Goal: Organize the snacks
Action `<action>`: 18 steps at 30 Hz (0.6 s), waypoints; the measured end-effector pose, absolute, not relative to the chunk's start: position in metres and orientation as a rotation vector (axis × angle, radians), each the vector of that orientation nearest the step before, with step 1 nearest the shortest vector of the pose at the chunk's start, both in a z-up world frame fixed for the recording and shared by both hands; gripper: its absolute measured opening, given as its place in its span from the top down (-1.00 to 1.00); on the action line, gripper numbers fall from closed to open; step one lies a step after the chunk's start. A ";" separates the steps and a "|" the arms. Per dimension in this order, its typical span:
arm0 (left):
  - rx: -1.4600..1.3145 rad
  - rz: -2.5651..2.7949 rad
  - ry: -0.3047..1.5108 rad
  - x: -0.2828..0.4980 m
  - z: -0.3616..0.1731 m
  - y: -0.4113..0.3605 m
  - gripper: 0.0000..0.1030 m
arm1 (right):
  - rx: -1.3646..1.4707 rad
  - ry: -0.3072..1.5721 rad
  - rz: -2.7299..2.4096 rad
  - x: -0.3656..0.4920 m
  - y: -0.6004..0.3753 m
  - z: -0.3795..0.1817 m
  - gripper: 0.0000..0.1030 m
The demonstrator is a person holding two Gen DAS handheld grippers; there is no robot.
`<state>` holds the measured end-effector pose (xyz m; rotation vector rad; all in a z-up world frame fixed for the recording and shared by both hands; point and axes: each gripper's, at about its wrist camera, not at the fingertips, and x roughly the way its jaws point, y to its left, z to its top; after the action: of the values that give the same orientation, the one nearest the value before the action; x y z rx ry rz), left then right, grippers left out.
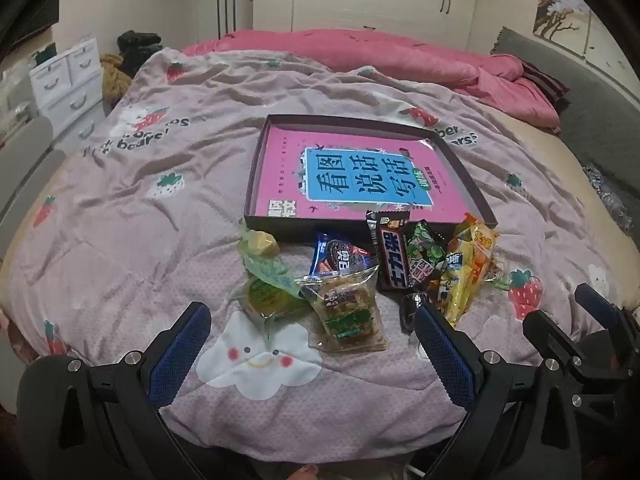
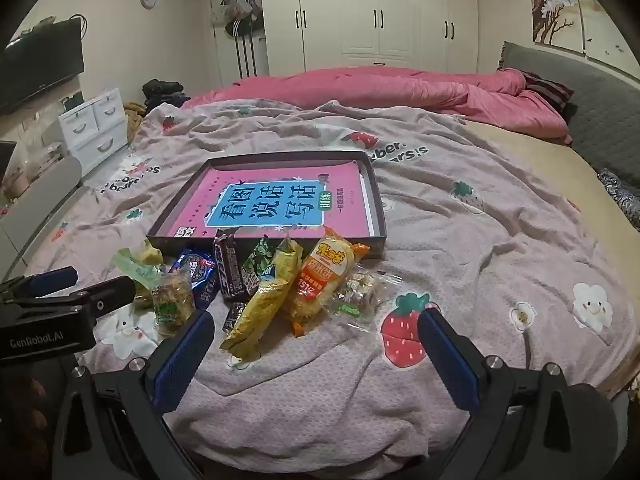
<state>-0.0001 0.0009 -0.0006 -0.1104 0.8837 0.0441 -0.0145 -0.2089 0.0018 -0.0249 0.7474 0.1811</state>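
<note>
A pile of wrapped snacks lies on the bedspread in front of a dark shallow box (image 1: 256, 184) (image 2: 172, 216) that holds a pink book (image 1: 370, 176). In the pile are a blue biscuit pack (image 1: 340, 258), a brown chocolate bar (image 1: 394, 256) (image 2: 230, 268), a clear crisp-cake pack (image 1: 348, 312), a green-wrapped pastry (image 1: 260, 248), a long yellow pack (image 2: 268, 300) and an orange-yellow pack (image 2: 324, 280). My left gripper (image 1: 312, 316) hovers open just short of the clear pack. My right gripper (image 2: 316, 318) is open near the yellow packs. Neither holds anything.
The bed carries a lilac strawberry-print cover (image 1: 160, 220) and a pink quilt (image 2: 380, 88) at the far side. A grey headboard (image 2: 592, 120) runs along the right. White drawers (image 2: 96, 128) stand left of the bed, and white wardrobes (image 2: 380, 12) stand behind it.
</note>
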 end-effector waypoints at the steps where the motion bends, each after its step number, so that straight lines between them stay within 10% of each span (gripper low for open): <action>1: -0.116 0.045 0.889 0.000 -0.001 0.002 -0.97 | -0.043 0.771 0.173 -0.014 -0.209 0.002 -0.99; 18: -0.084 0.046 0.882 0.000 -0.001 -0.003 -0.97 | 0.004 0.777 0.195 -0.013 -0.214 0.000 -0.99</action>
<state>0.0004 -0.0026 -0.0009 -0.0845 0.8820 0.0459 -0.0126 -0.2142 -0.0005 0.0035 0.7770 0.1951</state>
